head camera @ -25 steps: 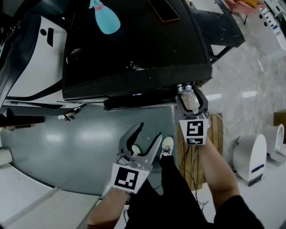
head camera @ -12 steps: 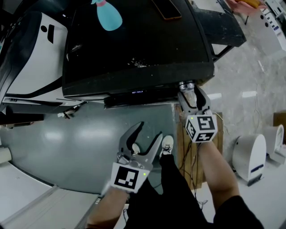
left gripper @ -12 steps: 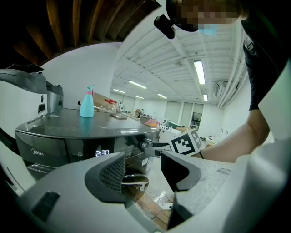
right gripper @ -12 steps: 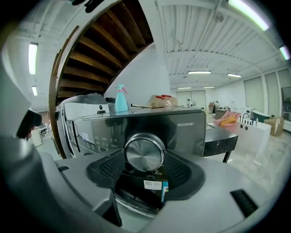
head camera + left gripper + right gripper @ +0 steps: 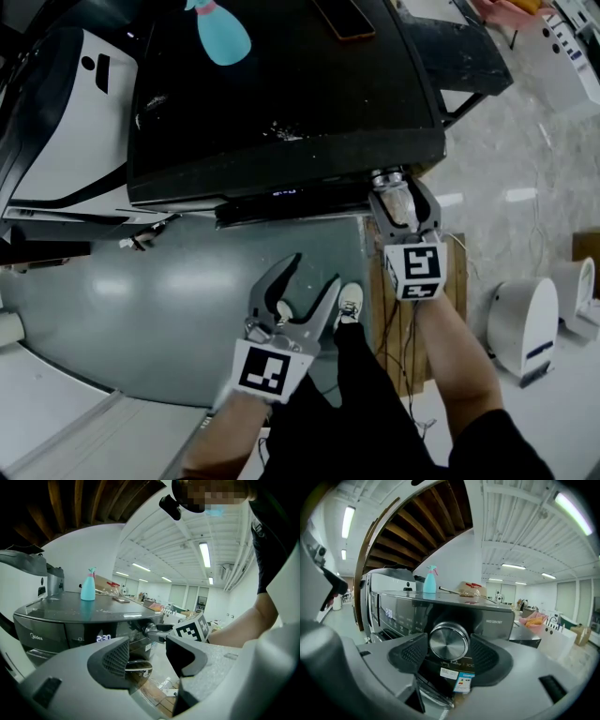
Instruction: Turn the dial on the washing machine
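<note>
The dark washing machine fills the top of the head view. Its silver dial sits at the right end of the front panel. My right gripper is shut on the dial, with its marker cube facing up. In the right gripper view the dial sits between the two ribbed pads of that gripper. My left gripper hangs lower, in front of the machine door, open and holding nothing. The left gripper view shows its spread jaws and the right gripper on the dial.
A blue spray bottle and a flat brown object lie on the machine's top. The lit display reads 2:30. A wooden crate and a white appliance stand on the floor at right. The person's shoe is below.
My right gripper twisted on the dial: its marker cube tilted and swung right half a second ago, then came back near level. The left gripper stayed where it was.
</note>
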